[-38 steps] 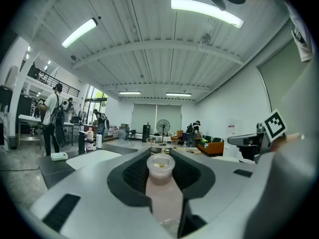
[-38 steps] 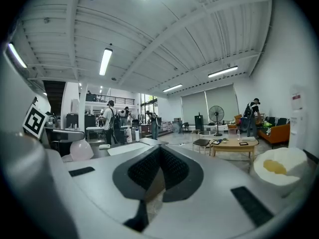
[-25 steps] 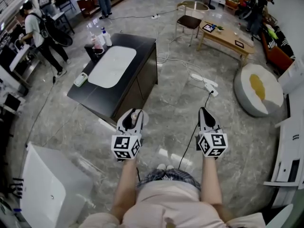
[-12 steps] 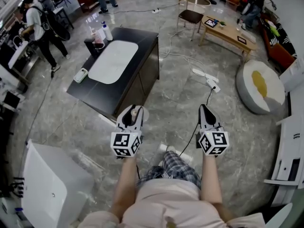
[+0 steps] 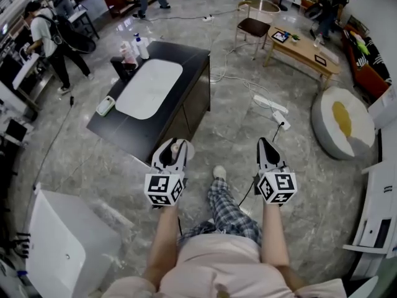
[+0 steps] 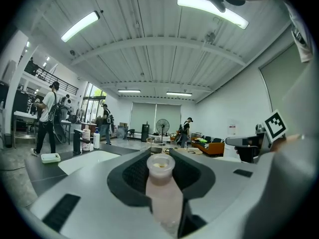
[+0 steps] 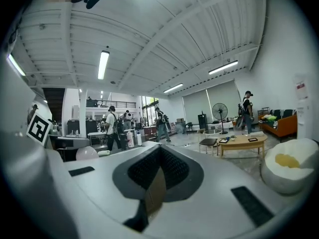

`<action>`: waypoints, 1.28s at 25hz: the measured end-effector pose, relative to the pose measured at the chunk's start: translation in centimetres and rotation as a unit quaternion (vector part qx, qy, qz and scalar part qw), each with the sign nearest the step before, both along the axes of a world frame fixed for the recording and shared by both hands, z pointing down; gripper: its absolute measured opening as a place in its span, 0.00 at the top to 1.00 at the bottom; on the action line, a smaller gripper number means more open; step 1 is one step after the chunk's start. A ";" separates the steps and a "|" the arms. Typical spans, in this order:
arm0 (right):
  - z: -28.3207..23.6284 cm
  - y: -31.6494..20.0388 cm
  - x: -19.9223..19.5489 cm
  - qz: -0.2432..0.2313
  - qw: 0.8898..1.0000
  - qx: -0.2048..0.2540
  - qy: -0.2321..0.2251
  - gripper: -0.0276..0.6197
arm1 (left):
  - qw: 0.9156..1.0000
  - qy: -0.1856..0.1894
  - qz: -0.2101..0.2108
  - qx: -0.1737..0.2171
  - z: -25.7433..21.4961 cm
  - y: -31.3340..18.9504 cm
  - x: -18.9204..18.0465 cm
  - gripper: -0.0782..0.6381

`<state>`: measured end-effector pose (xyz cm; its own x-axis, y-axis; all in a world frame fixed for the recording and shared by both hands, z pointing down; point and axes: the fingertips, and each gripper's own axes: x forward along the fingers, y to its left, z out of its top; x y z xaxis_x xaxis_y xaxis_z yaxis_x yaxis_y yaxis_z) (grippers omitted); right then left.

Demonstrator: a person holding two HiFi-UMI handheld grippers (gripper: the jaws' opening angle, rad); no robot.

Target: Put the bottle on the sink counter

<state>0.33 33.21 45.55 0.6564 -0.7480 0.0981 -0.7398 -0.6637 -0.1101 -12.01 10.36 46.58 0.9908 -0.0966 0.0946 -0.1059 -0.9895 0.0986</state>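
A pale pink bottle (image 6: 160, 188) with a wide translucent mouth stands between the jaws of my left gripper (image 6: 160, 172), which is shut on it. From the head view the bottle (image 5: 185, 149) peeks out beside the left gripper (image 5: 172, 150), held over the floor just short of the near corner of the dark sink counter (image 5: 186, 64). The counter carries a white basin (image 5: 149, 87). My right gripper (image 5: 267, 149) hangs level with the left one, jaws together and nothing in them (image 7: 154, 185).
On the counter stand a black tap (image 5: 121, 67), two bottles (image 5: 138, 47) and a small green dish (image 5: 105, 105). A white cabinet (image 5: 68, 241) is at lower left. Power strips and cables (image 5: 271, 106), a beanbag (image 5: 344, 123), a wooden table (image 5: 304, 48) and people (image 5: 46, 36) lie beyond.
The person has stepped forward: a leg in plaid trousers has swung out between the grippers. Both grippers keep their pose and the bottle stays held.
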 end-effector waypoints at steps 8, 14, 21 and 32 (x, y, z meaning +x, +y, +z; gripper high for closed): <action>1.3 -6.9 8.7 -0.044 0.999 0.017 -0.013 0.93 | 0.999 -0.003 -0.041 -0.001 1.4 -5.8 7.5 0.71; 2.3 -18.7 19.4 -0.136 0.989 -0.035 0.051 0.93 | 0.995 0.001 -0.095 0.006 3.2 -13.6 17.3 0.71; 0.9 -35.5 31.8 -0.261 0.964 -0.025 0.038 0.93 | 0.981 -0.012 -0.192 -0.009 2.7 -24.7 26.8 0.71; 1.6 -53.0 33.7 -0.405 0.914 -0.018 0.006 0.93 | 0.938 -0.014 -0.345 -0.012 2.3 -34.9 25.1 0.71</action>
<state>34.08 -19.80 47.16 -0.1108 -0.9856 0.1277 -0.9911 0.1001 -0.0874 13.12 -24.54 48.91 0.6904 -0.7117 0.1296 -0.7233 -0.6820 0.1084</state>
